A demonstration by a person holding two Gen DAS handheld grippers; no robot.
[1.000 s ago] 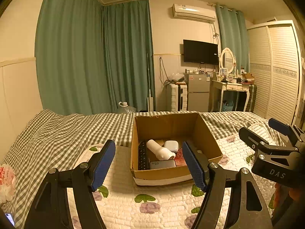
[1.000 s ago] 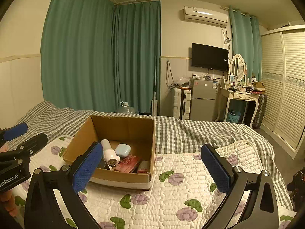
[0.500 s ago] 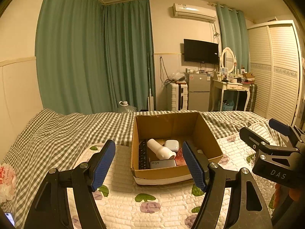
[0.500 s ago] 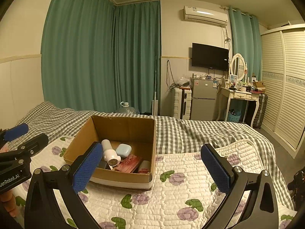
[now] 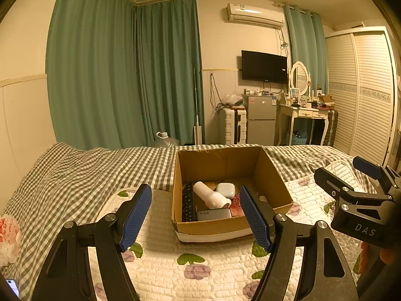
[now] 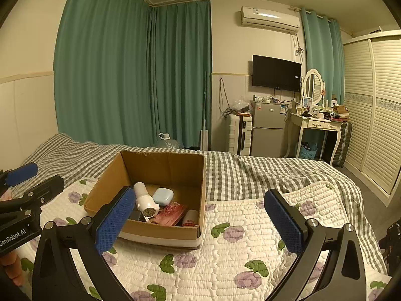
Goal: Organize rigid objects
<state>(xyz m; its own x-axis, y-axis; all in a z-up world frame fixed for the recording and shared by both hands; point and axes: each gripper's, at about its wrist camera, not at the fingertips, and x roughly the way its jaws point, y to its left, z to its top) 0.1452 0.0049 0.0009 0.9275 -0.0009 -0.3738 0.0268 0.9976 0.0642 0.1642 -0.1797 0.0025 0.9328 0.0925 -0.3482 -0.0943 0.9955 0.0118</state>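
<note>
Broadly, nothing had shifted against the frames from a second before: same bed, same box, same two grippers held off it.

Bed (image 6: 250, 175) under a gingham cover, with a floral quilt (image 6: 225, 245) spread over the near part. Cardboard box (image 5: 275, 183) sat on the quilt toward its far edge, top open, unmoved.

Left gripper (image 5: 195, 215) hung above the quilt's near edge, fingers spread wide and empty, the box framed between them. Right gripper (image 6: 200, 223) likewise released, nothing between its pads, its left finger overlapping the box's near left corner in view.

Contents of the box were as before. White cylindrical device (image 5: 210, 195) lay tilted across the middle. Dark remote (image 5: 188, 205) lay along the left wall. Charger marked 65w (image 5: 213, 214) rested against the near wall. Pale earbud case (image 6: 163, 196) lay behind the cylinder. Red-patterned packet (image 6: 170, 213) and a small red-labelled container (image 6: 191, 220) sat at the near right corner.
</note>
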